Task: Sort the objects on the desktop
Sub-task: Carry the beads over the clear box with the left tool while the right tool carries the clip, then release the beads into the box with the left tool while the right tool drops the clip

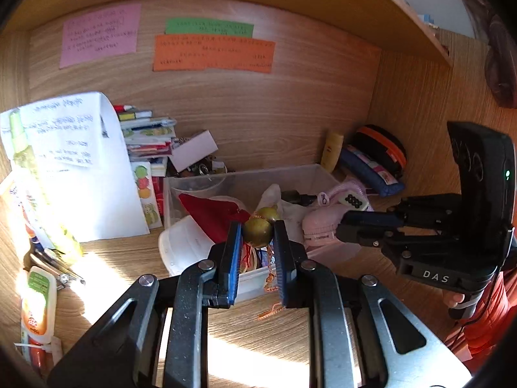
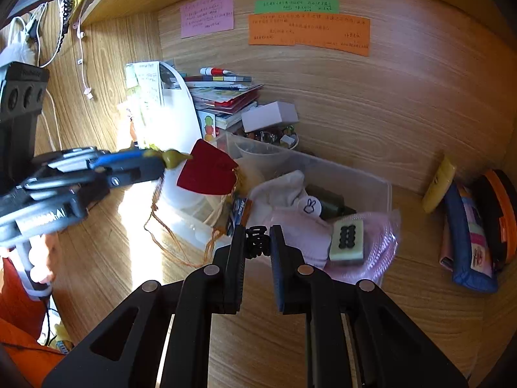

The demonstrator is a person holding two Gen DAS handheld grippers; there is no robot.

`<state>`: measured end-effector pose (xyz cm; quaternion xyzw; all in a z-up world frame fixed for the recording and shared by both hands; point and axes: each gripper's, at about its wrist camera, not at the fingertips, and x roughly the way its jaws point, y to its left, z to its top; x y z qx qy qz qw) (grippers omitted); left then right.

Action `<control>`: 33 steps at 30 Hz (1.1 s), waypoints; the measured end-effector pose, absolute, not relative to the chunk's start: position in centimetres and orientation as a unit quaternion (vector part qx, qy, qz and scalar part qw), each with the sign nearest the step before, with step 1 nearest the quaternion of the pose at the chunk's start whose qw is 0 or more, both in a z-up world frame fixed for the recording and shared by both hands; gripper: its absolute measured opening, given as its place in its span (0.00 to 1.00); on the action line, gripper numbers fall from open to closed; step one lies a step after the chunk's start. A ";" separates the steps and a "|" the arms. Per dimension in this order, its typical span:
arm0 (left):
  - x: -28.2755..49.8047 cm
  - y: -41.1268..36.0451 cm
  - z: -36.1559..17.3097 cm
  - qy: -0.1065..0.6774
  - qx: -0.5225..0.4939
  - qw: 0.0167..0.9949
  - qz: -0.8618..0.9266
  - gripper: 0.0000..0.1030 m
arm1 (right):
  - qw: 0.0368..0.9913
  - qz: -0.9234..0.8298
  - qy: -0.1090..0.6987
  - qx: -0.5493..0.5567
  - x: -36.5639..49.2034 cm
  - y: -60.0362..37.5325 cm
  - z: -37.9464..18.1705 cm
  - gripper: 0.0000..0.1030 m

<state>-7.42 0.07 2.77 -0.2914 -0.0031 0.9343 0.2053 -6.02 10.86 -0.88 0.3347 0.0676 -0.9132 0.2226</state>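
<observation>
In the left wrist view my left gripper point(image 1: 257, 228) is shut on a small olive-brass gourd charm point(image 1: 258, 230). The charm's orange cords point(image 1: 269, 286) hang down between the blue pads. It is held above the near edge of a clear plastic bin point(image 1: 245, 174). My right gripper point(image 2: 257, 242) is shut on a small black coiled item point(image 2: 257, 243), in front of the same bin point(image 2: 386, 190). The bin holds a red pouch point(image 2: 206, 174), pink fabric point(image 2: 297, 236) and a mahjong tile point(image 2: 347, 242). Each gripper shows in the other's view: the right gripper point(image 1: 341, 226) and the left gripper point(image 2: 161, 161).
A stack of books point(image 2: 226, 97), a white box point(image 2: 269, 114) and loose papers point(image 1: 74, 161) stand behind the bin. At the left lie a spray bottle point(image 1: 22, 148) and a tube point(image 1: 37, 304). A yellow bottle point(image 2: 439, 184), a blue pouch point(image 2: 465, 242) and a black-orange case point(image 2: 499, 213) sit at the right wall.
</observation>
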 end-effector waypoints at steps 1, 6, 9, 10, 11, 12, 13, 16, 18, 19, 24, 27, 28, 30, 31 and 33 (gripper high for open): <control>-7.7 0.1 2.5 -0.003 -0.295 0.208 0.932 0.18 | 0.221 -0.914 0.066 0.334 -6.2 10.7 -0.9 0.13; -8.5 0.5 1.5 0.001 -0.311 0.215 0.926 0.18 | 0.233 -0.908 0.068 0.340 -7.0 9.6 -1.2 0.13; -9.0 0.8 0.8 0.006 -0.322 0.216 0.922 0.18 | 0.235 -0.907 0.074 0.342 -7.4 8.9 -1.3 0.13; -9.2 0.8 0.6 0.006 -0.325 0.216 0.921 0.18 | 0.236 -0.906 0.075 0.343 -7.6 8.7 -1.4 0.13; -9.3 0.8 0.5 0.005 -0.326 0.217 0.920 0.18 | 0.235 -0.906 0.075 0.345 -7.8 8.6 -1.4 0.13; -9.4 0.8 0.4 0.006 -0.327 0.217 0.920 0.18 | 0.235 -0.905 0.075 0.346 -8.0 8.4 -1.4 0.13; -9.4 0.8 0.2 0.006 -0.328 0.216 0.920 0.18 | 0.235 -0.905 0.074 0.347 -8.1 8.3 -1.5 0.13; -9.5 0.9 -0.1 0.006 -0.332 0.216 0.918 0.18 | 0.237 -0.904 0.078 0.348 -8.5 8.1 -1.6 0.13; -9.6 0.8 -0.2 0.002 -0.333 0.220 0.917 0.18 | 0.239 -0.902 0.085 0.349 -8.7 7.8 -1.7 0.13; -9.6 0.7 -0.2 0.000 -0.332 0.218 0.918 0.18 | 0.239 -0.902 0.087 0.350 -8.8 7.7 -1.7 0.13; -9.9 -0.2 -0.2 -0.018 -0.334 0.216 0.917 0.18 | 0.223 -0.908 0.107 0.338 -8.9 7.3 -1.7 0.13; -10.0 -0.6 -0.1 -0.027 -0.335 0.217 0.917 0.18 | 0.226 -0.908 0.107 0.337 -8.9 7.1 -1.6 0.13; -10.1 -0.7 -0.1 -0.029 -0.334 0.219 0.916 0.18 | 0.225 -0.908 0.109 0.337 -8.8 7.0 -1.6 0.13; -10.0 -0.7 0.0 -0.028 -0.332 0.218 0.917 0.18 | 0.222 -0.908 0.113 0.336 -8.7 7.0 -1.5 0.13; -9.9 -0.7 0.1 -0.027 -0.331 0.218 0.917 0.18 | 0.221 -0.908 0.113 0.336 -8.7 7.1 -1.5 0.13; -9.9 -0.7 0.2 -0.028 -0.331 0.220 0.917 0.18 | 0.218 -0.908 0.113 0.339 -8.5 7.2 -1.5 0.13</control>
